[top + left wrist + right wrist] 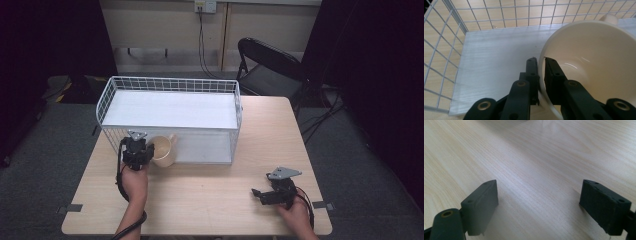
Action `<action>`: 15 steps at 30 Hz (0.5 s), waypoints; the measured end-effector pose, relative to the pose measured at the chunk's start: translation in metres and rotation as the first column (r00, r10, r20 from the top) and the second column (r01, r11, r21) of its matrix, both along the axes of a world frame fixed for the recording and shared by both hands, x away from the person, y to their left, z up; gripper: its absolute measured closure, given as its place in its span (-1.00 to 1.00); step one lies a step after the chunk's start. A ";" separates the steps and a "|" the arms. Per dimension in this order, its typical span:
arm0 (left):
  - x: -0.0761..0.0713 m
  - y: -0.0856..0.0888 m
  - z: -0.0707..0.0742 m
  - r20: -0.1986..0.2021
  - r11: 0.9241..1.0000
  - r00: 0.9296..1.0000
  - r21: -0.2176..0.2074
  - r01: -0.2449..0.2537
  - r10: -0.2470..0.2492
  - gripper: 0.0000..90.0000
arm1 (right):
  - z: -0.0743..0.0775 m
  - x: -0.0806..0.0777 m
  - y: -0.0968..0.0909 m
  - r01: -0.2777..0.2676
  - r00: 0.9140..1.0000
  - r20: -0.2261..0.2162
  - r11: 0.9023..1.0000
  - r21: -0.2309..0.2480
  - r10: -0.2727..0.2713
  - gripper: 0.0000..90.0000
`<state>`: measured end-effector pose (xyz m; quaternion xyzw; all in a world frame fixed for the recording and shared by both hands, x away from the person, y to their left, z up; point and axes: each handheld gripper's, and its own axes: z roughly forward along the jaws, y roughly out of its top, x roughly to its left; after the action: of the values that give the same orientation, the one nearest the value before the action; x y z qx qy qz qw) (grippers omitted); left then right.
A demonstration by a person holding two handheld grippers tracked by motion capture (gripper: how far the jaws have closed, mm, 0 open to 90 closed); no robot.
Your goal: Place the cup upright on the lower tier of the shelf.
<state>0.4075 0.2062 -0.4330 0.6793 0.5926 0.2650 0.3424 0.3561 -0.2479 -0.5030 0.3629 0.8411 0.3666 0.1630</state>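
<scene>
Left gripper view: the left gripper (541,62) clamps the near rim of a cream cup (594,67), one jaw inside and one outside, over the white wire basket's (439,50) floor. Right gripper (539,202) gapes over bare wooden table (536,157).

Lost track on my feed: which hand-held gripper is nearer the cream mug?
Left. The left hand-held gripper is clamped on the cream mug wall; the right hand-held gripper rests open on the table's far side.

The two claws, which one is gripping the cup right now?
The left claw: its jaws pinch the cream cup's rim at the wire basket. The right claw gapes over bare table.
</scene>
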 end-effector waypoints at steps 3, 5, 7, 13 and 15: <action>0.001 0.000 0.001 0.012 1.000 1.000 -0.015 -0.001 0.001 0.80 | 0.000 0.000 0.000 0.000 1.000 0.000 1.000 0.000 0.000 -0.68; 0.001 0.001 0.001 0.017 1.000 1.000 -0.022 -0.004 0.004 0.77 | 0.000 0.000 0.000 0.000 1.000 0.000 1.000 0.000 0.000 -0.68; 0.003 0.000 0.002 0.019 1.000 1.000 -0.019 -0.004 0.004 0.77 | 0.000 0.000 0.000 0.000 1.000 0.000 1.000 0.000 0.000 -0.68; 0.006 -0.001 0.001 0.040 0.999 0.999 -0.045 -0.020 0.022 0.72 | 0.000 0.000 0.000 0.000 1.000 -0.001 1.000 0.000 0.000 -0.68; 0.006 0.000 0.002 0.041 0.999 0.999 -0.050 -0.016 0.018 0.67 | 0.000 0.000 0.000 0.000 1.000 0.000 1.000 0.000 0.000 -0.68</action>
<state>0.4134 0.2058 -0.4313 0.6597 0.5976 0.2674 0.3690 0.3561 -0.2479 -0.5030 0.3629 0.8411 0.3666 0.1630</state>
